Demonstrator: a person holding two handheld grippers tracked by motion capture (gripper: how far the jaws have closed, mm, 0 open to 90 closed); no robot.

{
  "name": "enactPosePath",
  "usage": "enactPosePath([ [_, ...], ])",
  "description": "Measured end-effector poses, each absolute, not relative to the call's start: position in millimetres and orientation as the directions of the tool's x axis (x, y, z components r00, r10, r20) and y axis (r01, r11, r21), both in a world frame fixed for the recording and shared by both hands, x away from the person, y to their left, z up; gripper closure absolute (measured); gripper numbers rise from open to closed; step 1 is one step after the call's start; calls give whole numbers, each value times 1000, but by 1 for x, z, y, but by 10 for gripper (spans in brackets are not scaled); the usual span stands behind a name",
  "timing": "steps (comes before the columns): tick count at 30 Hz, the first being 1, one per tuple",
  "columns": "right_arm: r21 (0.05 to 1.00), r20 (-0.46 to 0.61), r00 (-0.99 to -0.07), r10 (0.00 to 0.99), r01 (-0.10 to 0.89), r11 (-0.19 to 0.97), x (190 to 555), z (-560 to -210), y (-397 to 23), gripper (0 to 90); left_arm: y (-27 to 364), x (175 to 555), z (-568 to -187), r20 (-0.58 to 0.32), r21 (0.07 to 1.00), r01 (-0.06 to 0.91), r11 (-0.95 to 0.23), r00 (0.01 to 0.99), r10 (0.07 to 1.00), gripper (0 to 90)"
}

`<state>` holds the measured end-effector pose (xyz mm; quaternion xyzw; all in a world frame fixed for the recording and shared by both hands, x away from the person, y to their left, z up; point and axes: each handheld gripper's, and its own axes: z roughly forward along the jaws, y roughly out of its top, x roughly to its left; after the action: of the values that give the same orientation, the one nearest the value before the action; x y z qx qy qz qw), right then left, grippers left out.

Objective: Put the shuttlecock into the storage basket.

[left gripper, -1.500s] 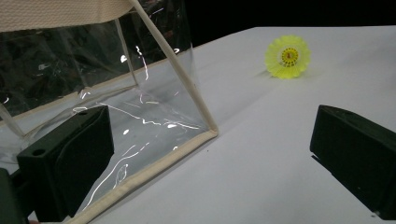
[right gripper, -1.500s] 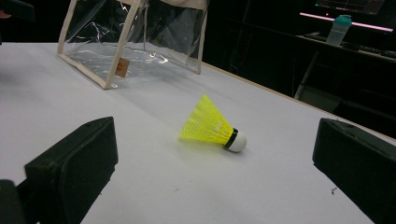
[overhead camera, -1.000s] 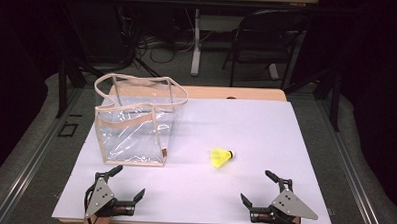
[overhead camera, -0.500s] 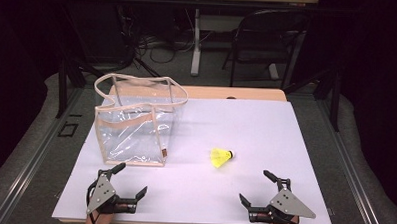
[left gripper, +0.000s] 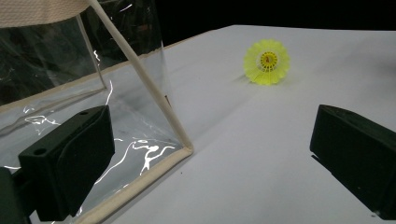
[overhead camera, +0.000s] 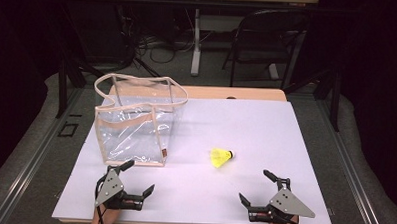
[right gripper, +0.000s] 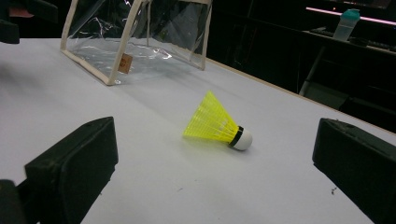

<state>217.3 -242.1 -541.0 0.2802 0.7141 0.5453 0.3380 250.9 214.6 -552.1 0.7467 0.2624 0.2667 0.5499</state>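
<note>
Your left gripper (overhead camera: 134, 181) sits at the lower left of the high view, its jaws spread wide with nothing between them, one jaw just short of the near bottom edge of the bag (overhead camera: 136, 125). Your right gripper (overhead camera: 258, 189) sits at the lower right, jaws likewise wide apart and empty. Both rest low over the sheet (overhead camera: 266, 129), a plain white surface that covers most of the table (overhead camera: 247, 94); a strip of pale wood shows along the far edge of the sheet, toward the upper middle of the frame.

The shuttlecock (overhead camera: 221, 157) lies on its side on the sheet just right of centre, well apart from both grippers and near the bag's right lower corner without touching it. In the right gripper view it lies at the centre of the frame, between the two black jaws but farther off, yellow skirt to the left and white cork to the right. In the left gripper view it lies at the upper middle, its open skirt facing the camera.

The bag is clear plastic with beige trim and stands upright at the centre left of the high view, its mouth open upward.

Around the table the room is dark: grey floor at both sides, a folding chair (overhead camera: 269, 44) at the upper right, a tangle of cables (overhead camera: 154, 45) at the upper left. In the right gripper view a bottle (right gripper: 348, 24) stands on a dark shelf at the upper right.
</note>
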Motion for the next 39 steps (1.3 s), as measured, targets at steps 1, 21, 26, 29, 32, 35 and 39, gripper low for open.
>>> enactPosePath([
  [1, 968, -177, -616, 768, 31, 249, 218, -541, -242, 0, 214, 251, -552, 111, 961, 98, -259, 723, 682, 0],
  [21, 967, -171, -618, 767, 43, 251, 219, -542, -242, 0, 191, 261, -548, 104, 949, 114, -293, 767, 633, 0],
  [26, 967, -171, -619, 767, 45, 252, 219, -543, -241, 0, 187, 264, -545, 113, 946, 112, -303, 764, 636, 0],
  [29, 967, -171, -619, 766, 45, 252, 220, -543, -241, 0, 184, 265, -545, 110, 947, 116, -301, 763, 638, 0],
  [32, 967, -170, -620, 766, 46, 252, 220, -543, -241, 0, 181, 267, -544, 112, 946, 112, -303, 768, 631, 0],
  [35, 966, -166, -622, 765, 51, 252, 220, -543, -241, 0, 177, 269, -543, 118, 944, 105, -313, 778, 617, 0],
  [39, 967, -166, -622, 765, 51, 251, 220, -543, -241, 0, 171, 271, -544, 123, 941, 102, -321, 783, 610, 0],
])
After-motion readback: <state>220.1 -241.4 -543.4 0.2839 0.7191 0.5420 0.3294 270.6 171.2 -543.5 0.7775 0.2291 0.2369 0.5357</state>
